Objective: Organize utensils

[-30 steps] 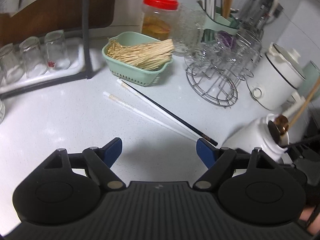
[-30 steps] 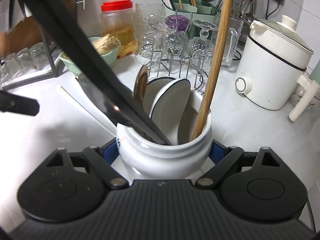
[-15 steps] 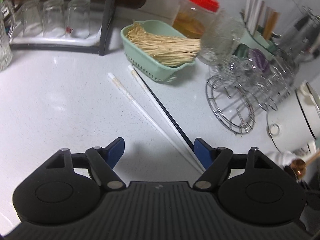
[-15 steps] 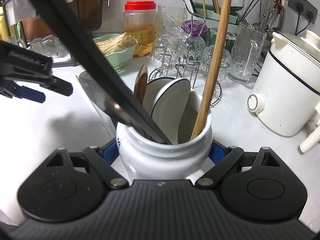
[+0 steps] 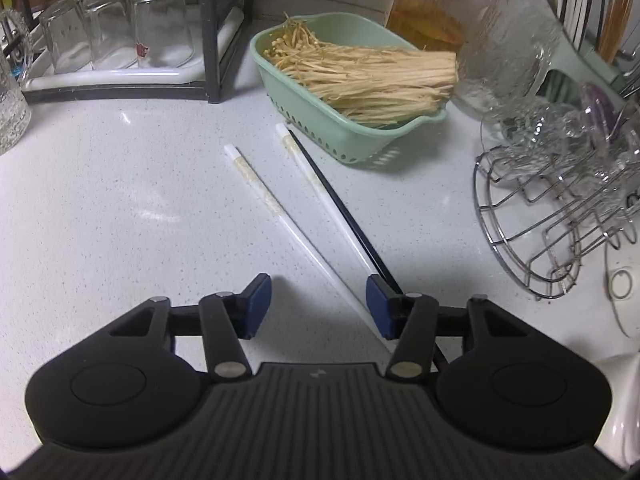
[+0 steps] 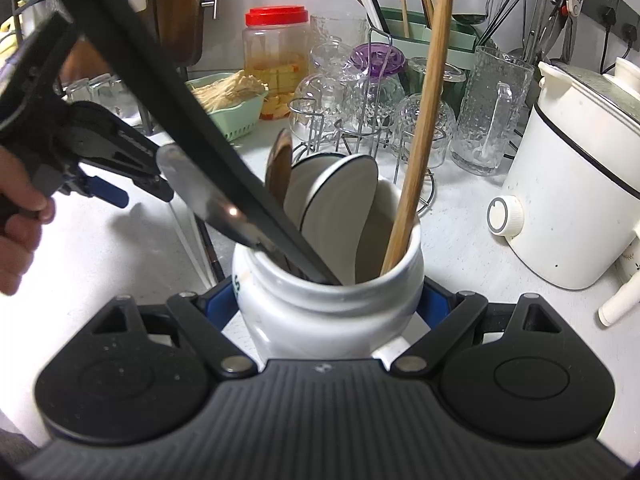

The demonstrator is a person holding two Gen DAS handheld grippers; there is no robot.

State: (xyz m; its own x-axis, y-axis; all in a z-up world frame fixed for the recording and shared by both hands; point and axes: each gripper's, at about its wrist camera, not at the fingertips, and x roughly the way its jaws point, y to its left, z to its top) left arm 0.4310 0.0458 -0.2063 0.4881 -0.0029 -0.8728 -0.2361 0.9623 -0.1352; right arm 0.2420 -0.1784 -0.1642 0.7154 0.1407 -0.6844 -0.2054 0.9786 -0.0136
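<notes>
Two white chopsticks (image 5: 272, 204) and a black chopstick (image 5: 344, 212) lie side by side on the grey counter (image 5: 120, 208). My left gripper (image 5: 318, 306) hovers low over their near ends with its jaws closing. One white tip runs between the blue pads, close to the right pad, untouched. My right gripper (image 6: 328, 300) is shut on a white ceramic jar (image 6: 320, 312). The jar holds a black-handled utensil (image 6: 160, 92), a wooden handle (image 6: 424, 120) and white spoons (image 6: 340, 204). In the right wrist view the left gripper (image 6: 108, 196) and a hand (image 6: 20, 232) are at the left.
A green basket of enoki mushrooms (image 5: 360, 80) sits just beyond the chopsticks. To the right stands a wire rack of glasses (image 5: 560, 208), and a red-lidded jar (image 5: 436, 8) is behind. Upturned glasses (image 5: 120, 28) line a shelf at back left. A white cooker (image 6: 572, 184) stands right of the jar.
My left gripper has come down and forward over the chopsticks, and its jaws have narrowed. The right gripper, still holding the jar, has shifted a little sideways.
</notes>
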